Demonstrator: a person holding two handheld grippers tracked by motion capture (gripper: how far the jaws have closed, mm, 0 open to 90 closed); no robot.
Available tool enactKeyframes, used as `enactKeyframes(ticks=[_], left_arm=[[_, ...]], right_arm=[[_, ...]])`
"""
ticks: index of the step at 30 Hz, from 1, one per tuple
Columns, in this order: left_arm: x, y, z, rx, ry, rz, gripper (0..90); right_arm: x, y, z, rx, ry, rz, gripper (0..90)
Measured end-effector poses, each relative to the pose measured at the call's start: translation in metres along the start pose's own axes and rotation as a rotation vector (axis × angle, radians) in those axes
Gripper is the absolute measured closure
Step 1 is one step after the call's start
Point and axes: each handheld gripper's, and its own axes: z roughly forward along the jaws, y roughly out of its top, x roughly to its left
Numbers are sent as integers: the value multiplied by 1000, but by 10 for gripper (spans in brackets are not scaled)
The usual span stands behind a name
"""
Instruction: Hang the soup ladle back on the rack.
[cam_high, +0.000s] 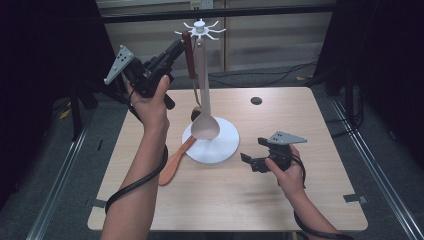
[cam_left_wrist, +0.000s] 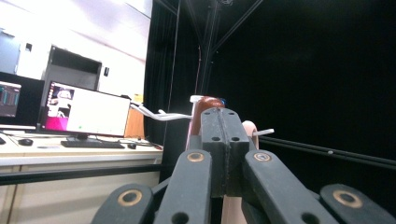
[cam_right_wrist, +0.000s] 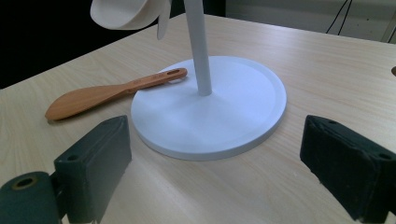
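A white utensil stand is at the table's middle, its round base in front of my right gripper. From its top hooks hang a beige ladle and a brown-handled utensil. My left gripper is raised high, its tips right at that brown handle; the jaws are pressed shut with the handle showing just behind them. An orange wooden spatula lies on the table, its handle end resting on the base rim. My right gripper sits low by the base, open and empty.
A dark round hole is in the tabletop behind the stand. Black curtains flank the table, and cables run across the floor beyond it. A desk with lit monitors stands off to one side.
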Motion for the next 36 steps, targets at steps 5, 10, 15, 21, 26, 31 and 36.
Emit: enactKeyframes(ticks=[5,10,15,21,26,31,36], left_arm=[[1,0,1,3,-3,5,900],[6,-1,1,-10,2,-24,900],[9,-1,2,-11,14,-31,900],[15,0,4,-9,24,-41,900],[19,0,6,-15,27,-53,900],[22,-1,9,-19,23,-58,900],[25,-1,12,-28,26,-72,900]], right_arm=[[0,0,1,-1,3,1,88],[1,0,1,3,2,2,88],[0,-1,1,2,0,2,88],[-1,-1,1,0,2,6,88],[-1,-1,0,0,3,7,88],[-2,-1,0,-1,2,15,89],[-3,-1,0,-4,4,13,88]])
